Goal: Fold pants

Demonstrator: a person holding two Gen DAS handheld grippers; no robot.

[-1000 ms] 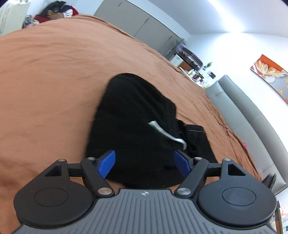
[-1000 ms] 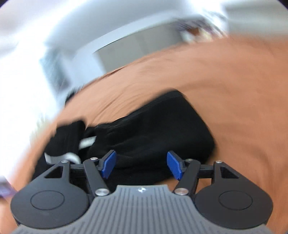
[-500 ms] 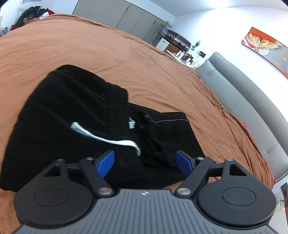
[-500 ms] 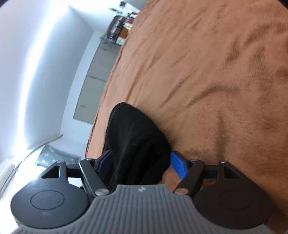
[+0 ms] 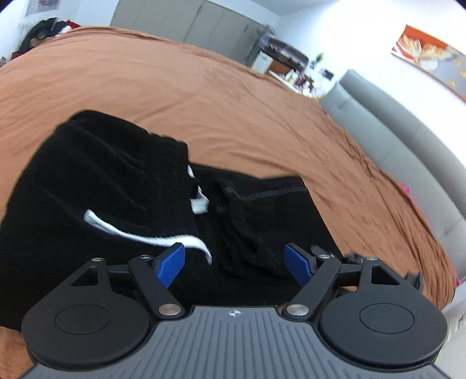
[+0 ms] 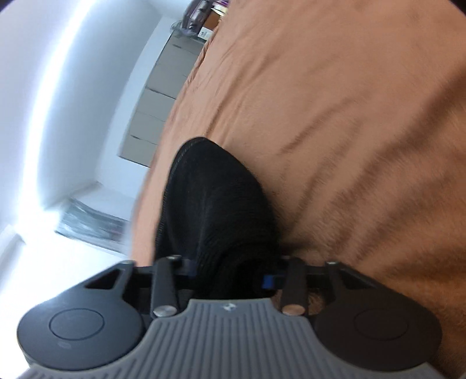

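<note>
The black pants lie in a loose heap on the bed, which is covered by a rust-brown spread. The left wrist view takes in most of the garment: a bulkier folded mass on the side away from the grey headboard, a flatter panel with a stitched hem toward the headboard, and a white drawstring curling across the cloth between them. The left gripper hangs just above the near edge of the pants with its blue fingers spread wide — nothing lies between them that they grip, and the drawstring's end sits just beside the finger farther from the headboard.

The right wrist view shows what the left one cannot: the right gripper has its fingers drawn in on a thick bunch of the black fabric, which bulges forward from them and stands up off the spread. Only a sliver of blue pad shows on one side; the other is buried in cloth. The frame is blurred, so the grip looks firm rather than certain. This view is rolled sideways, with the grey wardrobe doors past the bed's edge; the left view sets those doors at the bed's far side, and an orange picture above the headboard.
</note>
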